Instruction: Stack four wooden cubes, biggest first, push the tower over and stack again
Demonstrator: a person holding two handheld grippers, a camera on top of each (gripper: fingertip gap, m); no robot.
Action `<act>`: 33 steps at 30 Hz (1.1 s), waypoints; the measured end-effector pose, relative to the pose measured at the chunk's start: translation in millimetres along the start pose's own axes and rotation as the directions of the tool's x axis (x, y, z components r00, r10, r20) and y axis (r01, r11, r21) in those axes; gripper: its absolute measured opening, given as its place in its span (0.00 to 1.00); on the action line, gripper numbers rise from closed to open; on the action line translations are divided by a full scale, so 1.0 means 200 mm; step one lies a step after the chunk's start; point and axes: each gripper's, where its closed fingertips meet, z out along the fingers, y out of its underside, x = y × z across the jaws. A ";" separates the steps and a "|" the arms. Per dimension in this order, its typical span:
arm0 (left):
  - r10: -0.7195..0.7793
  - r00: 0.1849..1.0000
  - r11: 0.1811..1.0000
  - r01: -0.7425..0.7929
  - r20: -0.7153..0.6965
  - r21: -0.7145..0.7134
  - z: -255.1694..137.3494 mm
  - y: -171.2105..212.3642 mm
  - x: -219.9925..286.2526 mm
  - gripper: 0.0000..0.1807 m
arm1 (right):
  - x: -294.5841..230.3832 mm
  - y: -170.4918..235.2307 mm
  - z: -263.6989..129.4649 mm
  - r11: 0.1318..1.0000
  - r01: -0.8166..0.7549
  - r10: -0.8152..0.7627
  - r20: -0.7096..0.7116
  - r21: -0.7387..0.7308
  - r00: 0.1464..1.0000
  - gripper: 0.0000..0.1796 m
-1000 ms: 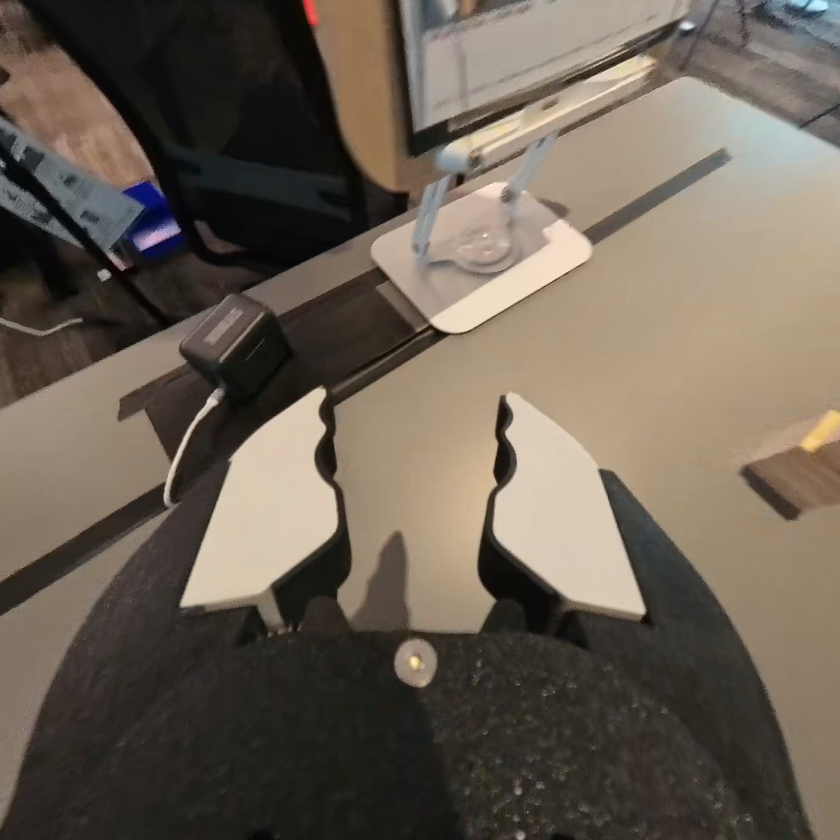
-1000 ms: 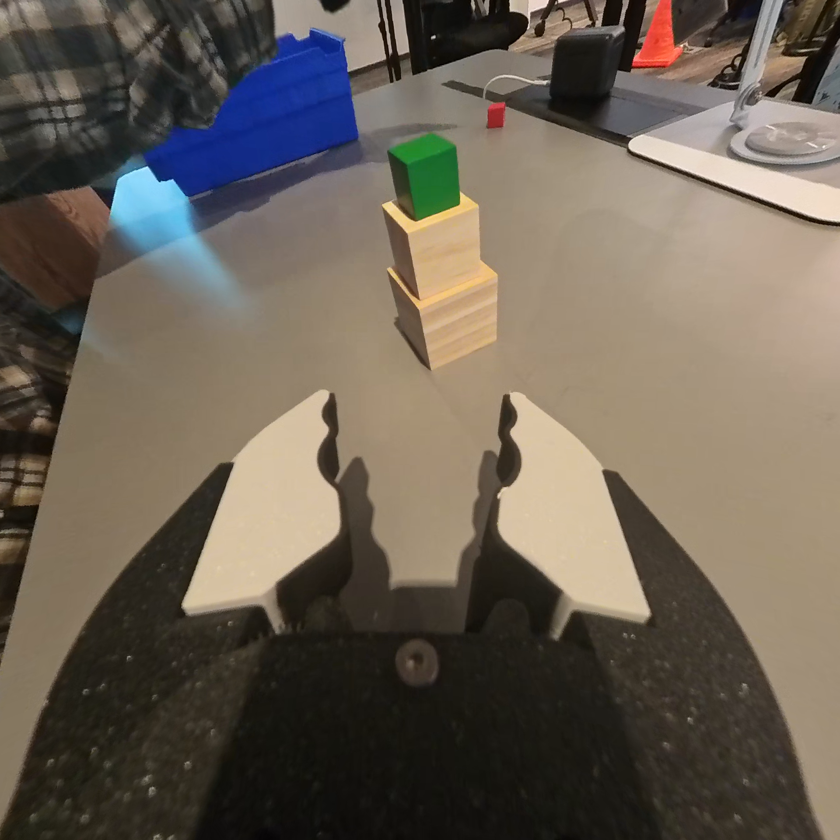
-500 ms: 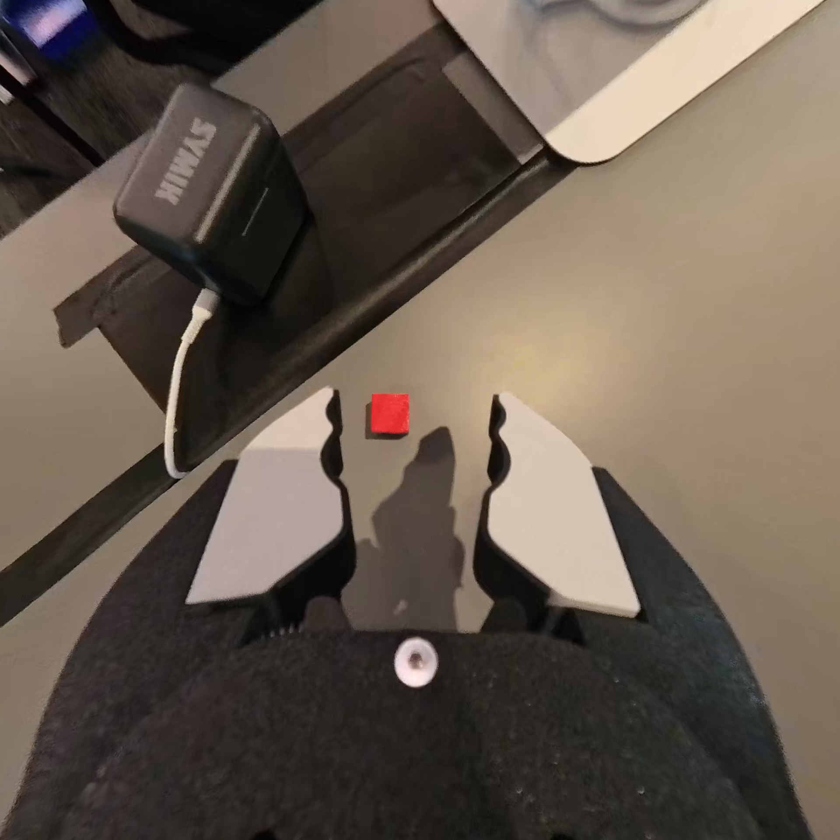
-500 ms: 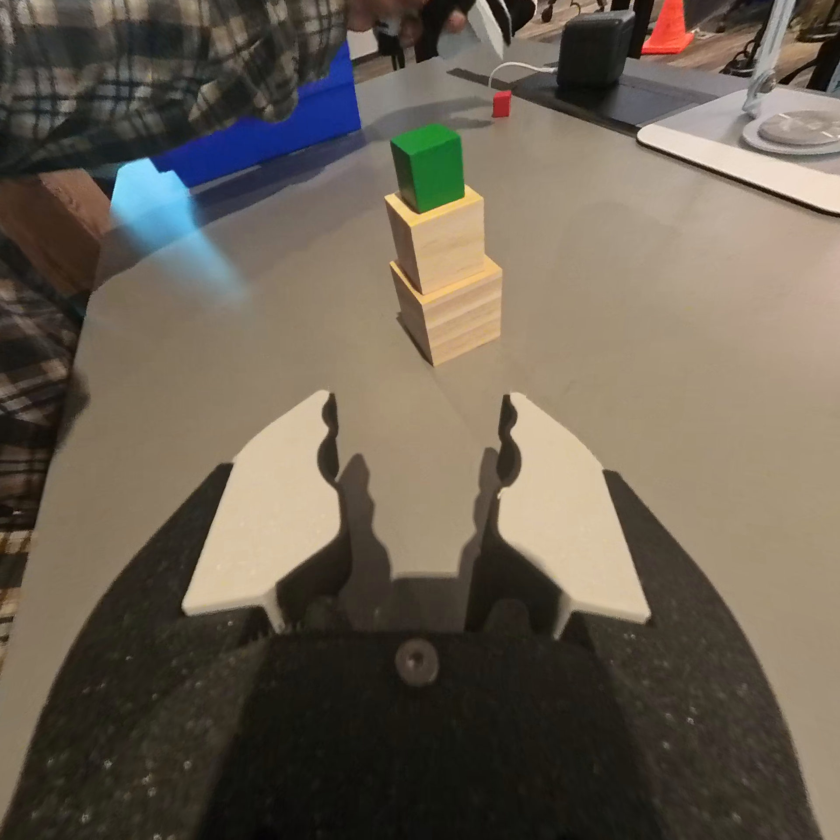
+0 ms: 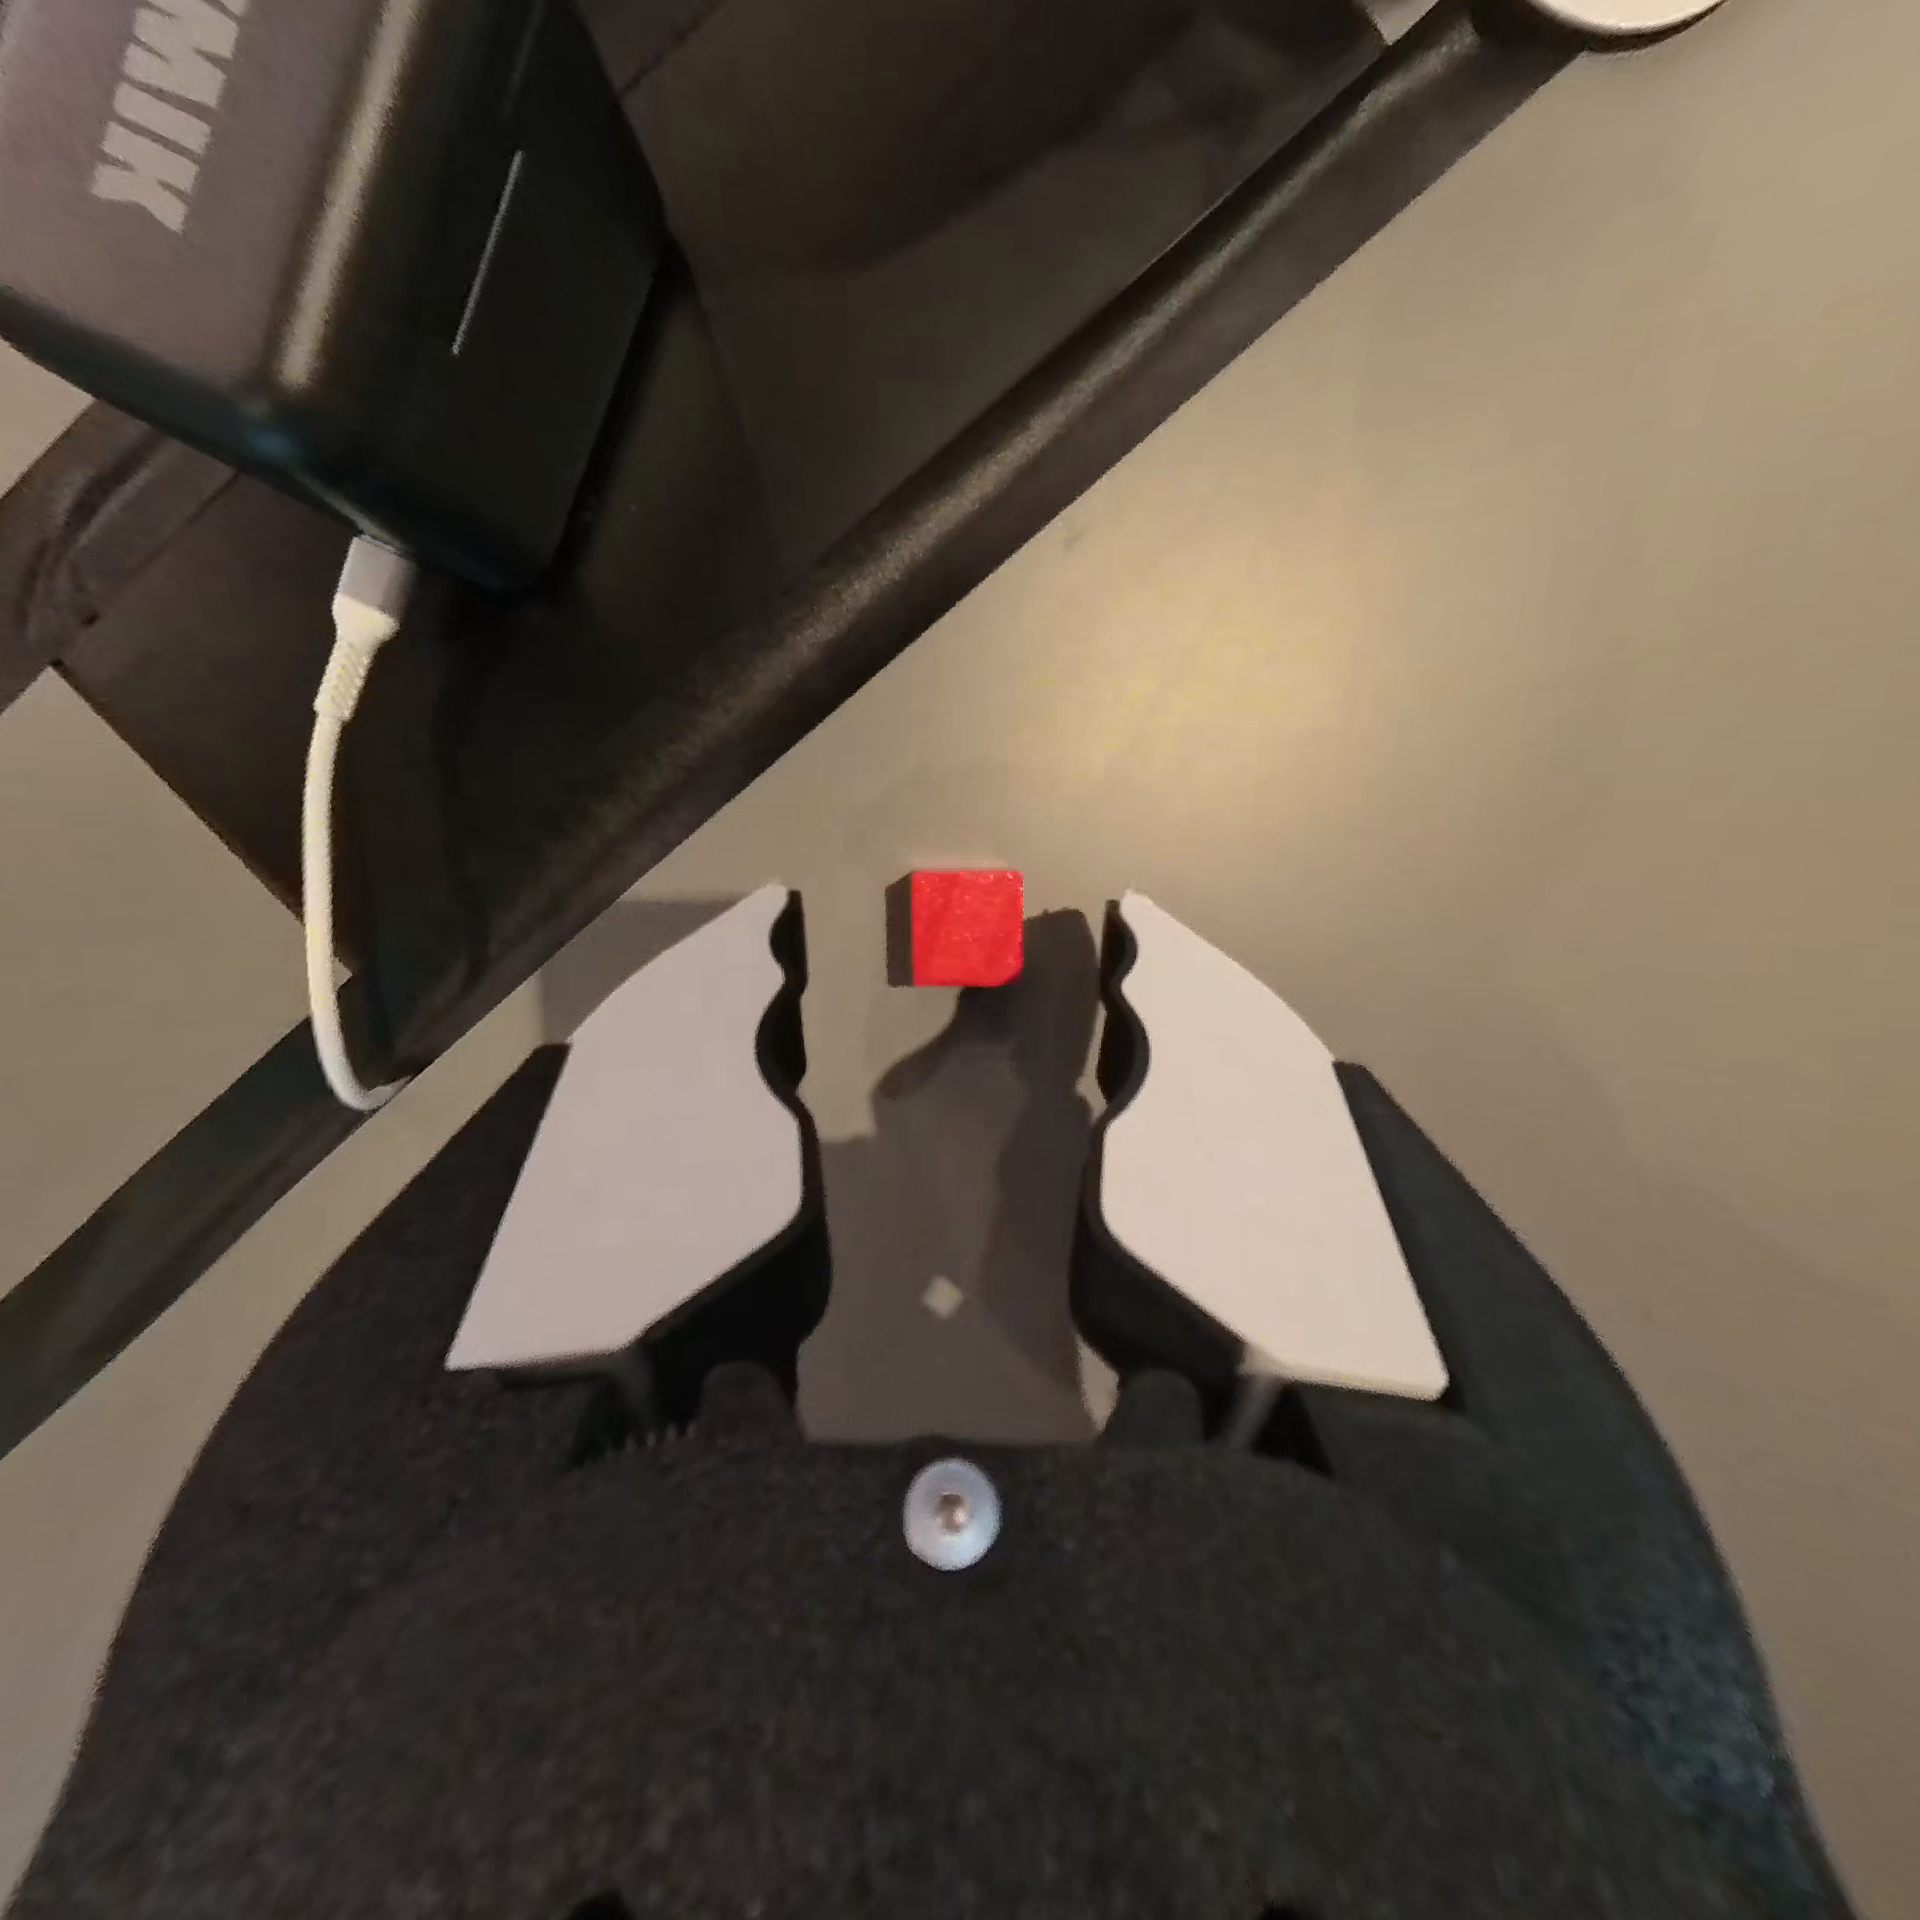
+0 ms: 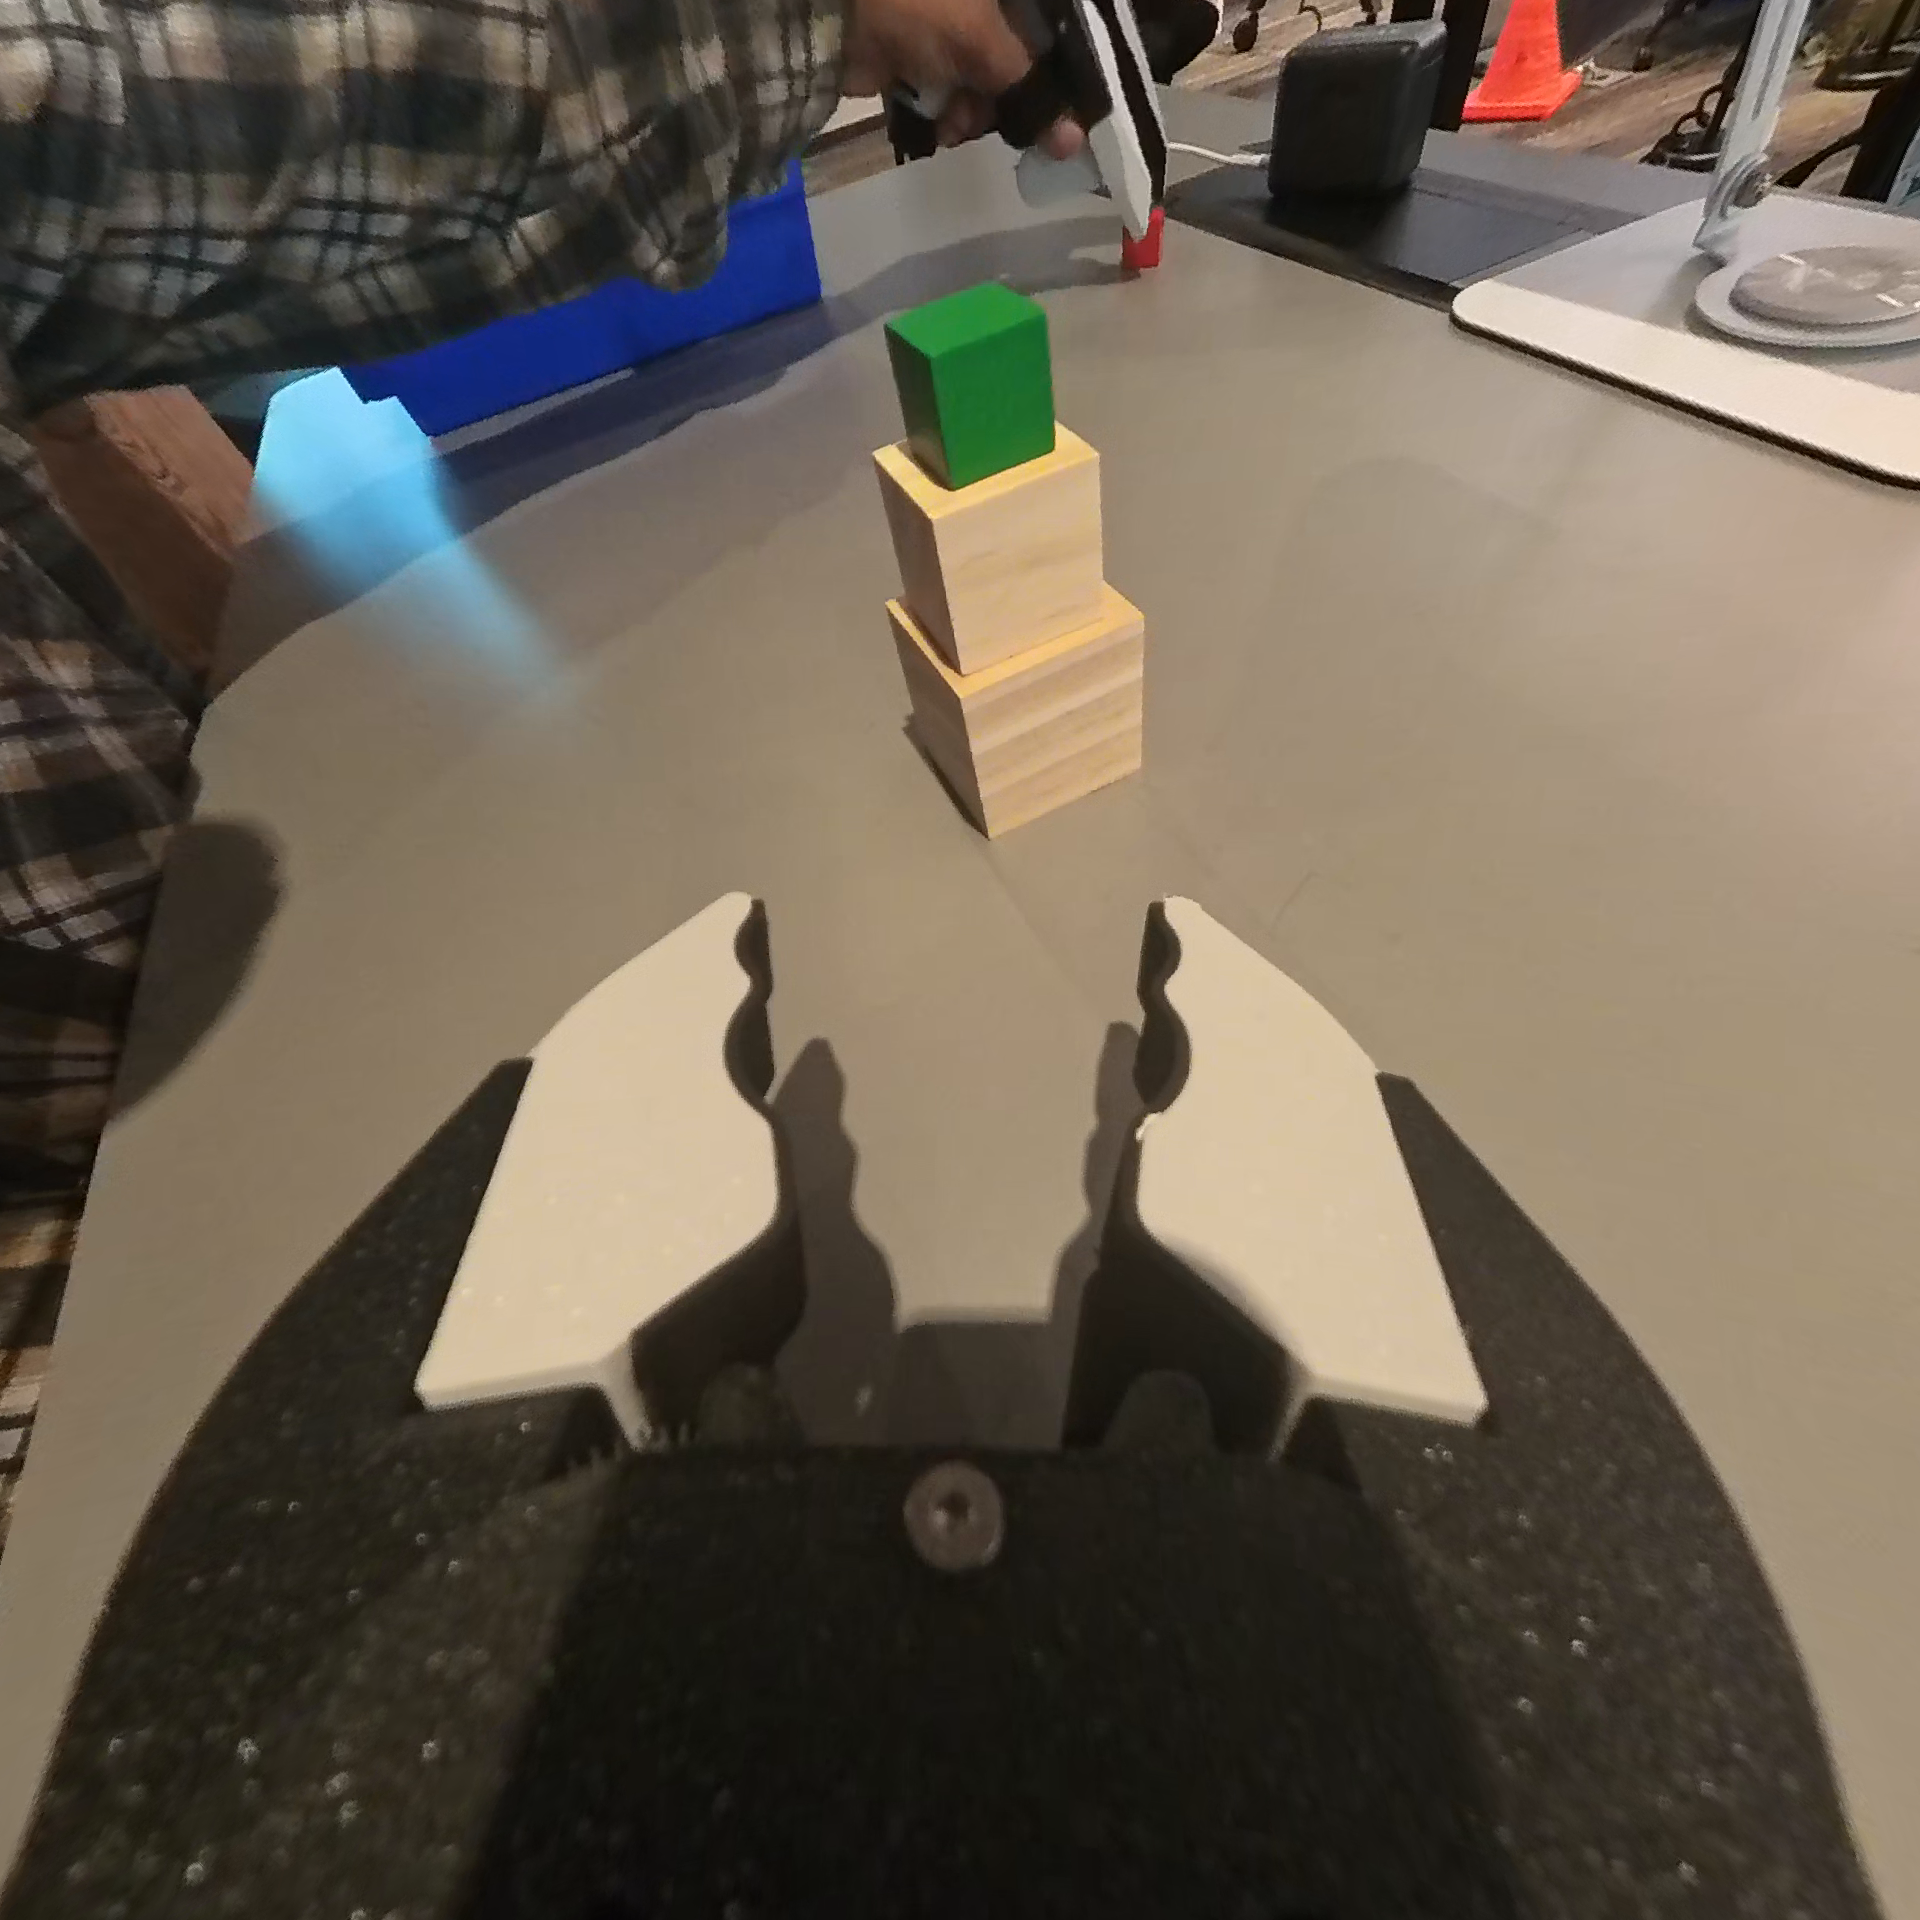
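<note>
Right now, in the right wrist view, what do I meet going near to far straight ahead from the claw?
right claw → largest wooden cube → medium wooden cube → green cube → red cube, under the left claw

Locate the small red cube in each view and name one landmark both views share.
Left wrist view: the red cube sits centre frame, between the open left gripper fingertips.
Right wrist view: red cube far, top centre, behind the tower.
Shared landmark: the black charger block.

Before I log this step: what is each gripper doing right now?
Left gripper: open, empty, fingers on either side of the red cube, not yet closed on it.
Right gripper: open, empty, short of the three-cube stack.
</note>
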 end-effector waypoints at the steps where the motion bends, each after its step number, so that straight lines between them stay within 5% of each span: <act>1: -0.001 1.000 1.000 0.001 -0.004 -0.003 0.00 0.00 0.00 0.29 | 0.00 0.00 0.00 1.000 -0.002 0.002 0.001 0.002 1.000 0.38; 24: 0.010 0.997 1.000 -0.009 -0.080 0.021 0.02 0.01 0.07 0.12 | 0.01 0.00 0.00 1.000 -0.017 0.017 0.006 0.004 1.000 0.37; 33: 0.257 0.942 0.960 -0.223 -0.214 0.172 -0.42 -0.28 0.73 0.12 | 0.00 0.00 0.00 1.000 -0.005 0.005 0.002 0.006 1.000 0.37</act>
